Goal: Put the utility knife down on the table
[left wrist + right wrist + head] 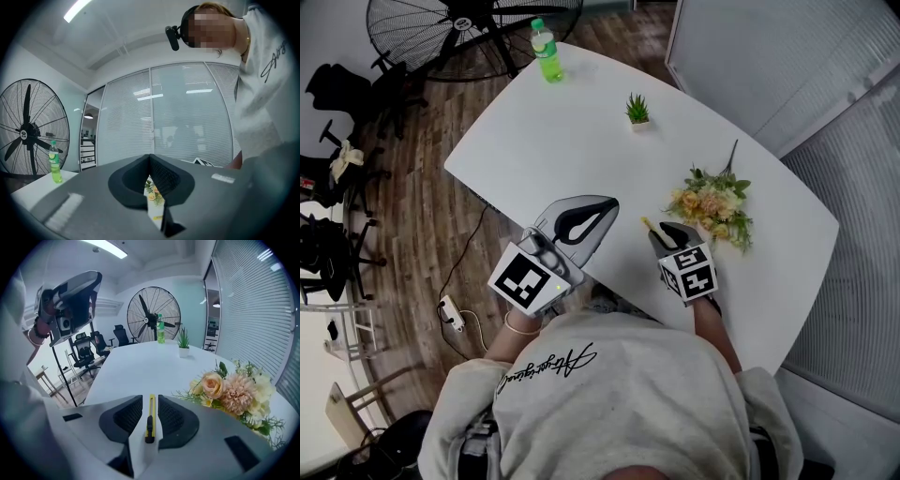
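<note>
The yellow utility knife with its black slider lies flat on the white table, pointing away from me. My right gripper hangs just above it, open, a jaw on either side of the knife and a thin gap on each side. From the head view only the knife's yellow tip shows ahead of the right gripper. My left gripper is held level over the table's near edge, its jaws meeting at the tips with nothing between them.
A bouquet of peach and yellow flowers lies just right of the right gripper. A small potted plant and a green bottle stand farther back. A large floor fan and office chairs stand beyond the table's left side.
</note>
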Available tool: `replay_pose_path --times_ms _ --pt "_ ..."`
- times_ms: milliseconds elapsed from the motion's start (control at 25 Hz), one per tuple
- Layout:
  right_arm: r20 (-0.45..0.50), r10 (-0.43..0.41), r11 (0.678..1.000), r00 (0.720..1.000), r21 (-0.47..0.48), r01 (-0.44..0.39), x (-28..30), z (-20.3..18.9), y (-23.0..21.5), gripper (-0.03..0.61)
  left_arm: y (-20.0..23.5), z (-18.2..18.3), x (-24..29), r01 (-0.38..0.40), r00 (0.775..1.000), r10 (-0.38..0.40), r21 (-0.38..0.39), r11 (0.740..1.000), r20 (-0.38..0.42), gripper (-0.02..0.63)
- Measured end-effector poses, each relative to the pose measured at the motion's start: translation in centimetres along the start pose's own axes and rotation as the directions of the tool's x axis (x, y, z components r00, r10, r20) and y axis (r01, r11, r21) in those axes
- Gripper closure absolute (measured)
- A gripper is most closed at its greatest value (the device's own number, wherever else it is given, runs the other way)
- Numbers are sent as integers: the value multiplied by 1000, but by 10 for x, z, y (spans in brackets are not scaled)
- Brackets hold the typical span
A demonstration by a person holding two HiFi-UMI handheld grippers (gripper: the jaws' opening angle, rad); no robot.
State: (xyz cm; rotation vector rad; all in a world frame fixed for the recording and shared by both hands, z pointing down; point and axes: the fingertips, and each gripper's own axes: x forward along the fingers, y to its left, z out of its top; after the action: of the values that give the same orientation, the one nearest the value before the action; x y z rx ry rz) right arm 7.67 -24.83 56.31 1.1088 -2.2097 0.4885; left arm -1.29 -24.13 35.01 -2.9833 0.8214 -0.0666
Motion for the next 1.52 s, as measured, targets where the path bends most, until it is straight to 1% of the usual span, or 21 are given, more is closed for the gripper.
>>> replay_pose_path --times_ms 280,480,600,680,800,920,1160,1320,1520 --pt "85 -7 1000 996 -15 8 -17 27 -2 469 -2 14 5 1 999 0 -5 1000 52 613" --pt "158 -10 1000 987 -21 13 -32 51 0 468 -2 17 5 1 999 -1 -3 1000 52 614" --pt "198 -6 1000 980 -24 12 -42 64 2 468 -2 11 5 7 1000 -7 8 1000 27 614" --pt "224 -5 999 975 -32 12 -48 72 4 468 -3 13 5 5 999 -5 4 1000 37 612" --pt "270 -1 999 963 -45 14 -58 85 6 468 -3 18 7 3 998 -3 -1 1000 59 612" --pt "314 -2 998 949 -57 21 -68 97 8 468 -4 17 8 4 998 -4 -3 1000 57 612" --pt "371 0 997 928 -75 30 -84 113 11 466 -4 18 8 6 998 -5 -3 1000 60 612" --pt "419 12 996 908 -85 26 -93 124 14 465 -3 17 8 6 999 -6 3 1000 52 614" --pt "475 25 997 880 -74 11 -106 135 17 462 -4 19 8 9 998 -9 5 1000 60 613"
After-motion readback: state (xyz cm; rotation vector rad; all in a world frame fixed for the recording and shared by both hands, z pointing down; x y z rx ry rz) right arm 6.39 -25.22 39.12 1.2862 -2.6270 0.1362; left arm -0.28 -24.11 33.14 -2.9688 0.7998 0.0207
